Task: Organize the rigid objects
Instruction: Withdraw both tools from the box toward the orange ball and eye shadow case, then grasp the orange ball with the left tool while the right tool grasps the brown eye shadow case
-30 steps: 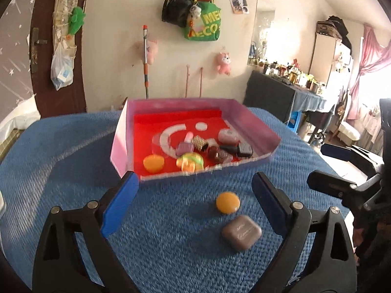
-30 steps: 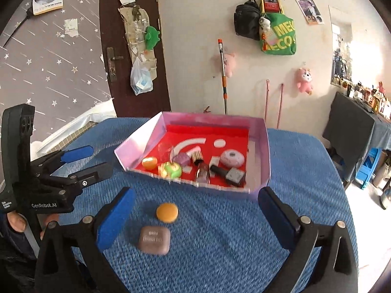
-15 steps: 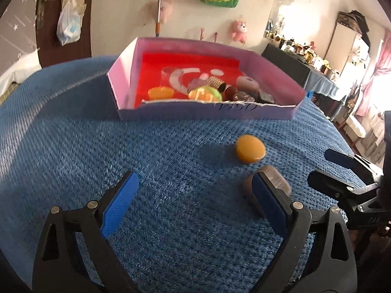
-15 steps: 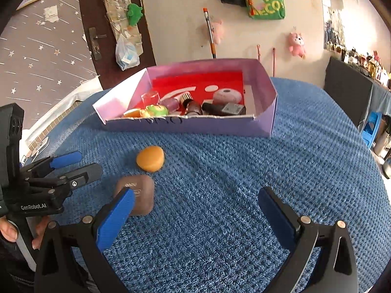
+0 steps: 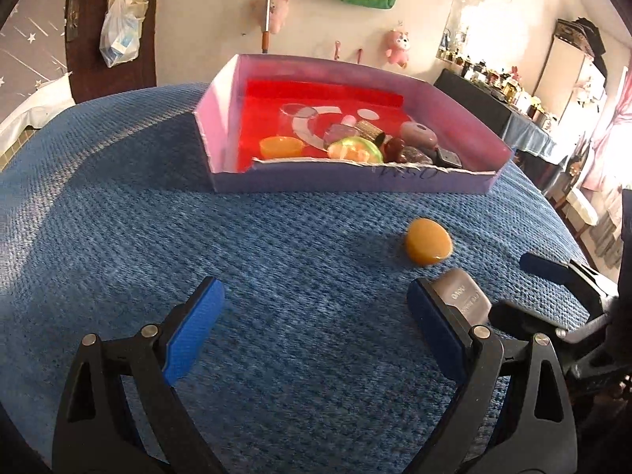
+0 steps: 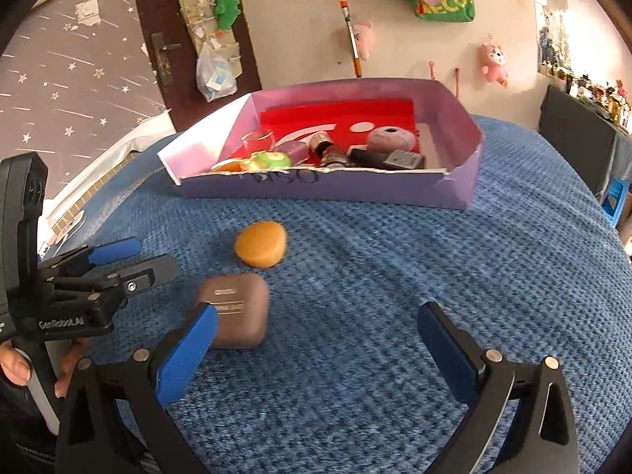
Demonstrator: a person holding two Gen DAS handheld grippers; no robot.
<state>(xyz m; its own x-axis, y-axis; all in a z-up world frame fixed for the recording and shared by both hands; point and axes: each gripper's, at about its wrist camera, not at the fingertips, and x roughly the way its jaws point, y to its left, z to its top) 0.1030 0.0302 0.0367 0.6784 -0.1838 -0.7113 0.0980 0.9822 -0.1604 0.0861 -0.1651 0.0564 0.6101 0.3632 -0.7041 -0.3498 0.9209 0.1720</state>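
A purple box with a red floor (image 5: 395, 185) (image 6: 355, 191) stands on the blue cloth and holds several small objects. An orange round piece (image 5: 428, 241) (image 6: 260, 244) and a brown square case (image 5: 464, 298) (image 6: 237, 310) lie on the cloth in front of it. My left gripper (image 5: 316, 331) is open and empty, low over the cloth, its right finger just beside the brown case. My right gripper (image 6: 318, 345) is open and empty, its left finger next to the case. Each gripper shows in the other's view: the right one (image 5: 553, 296), the left one (image 6: 130, 264).
The blue cloth (image 5: 118, 217) covers a round table whose edge falls away at left and right. A dark door (image 6: 189, 39), a wall with hanging bags and toys, and a dark side table (image 5: 493, 114) stand behind.
Both grippers have dropped lower and closer to the cloth, coming in on the brown case from either side. Both stay open. The objects have not moved.
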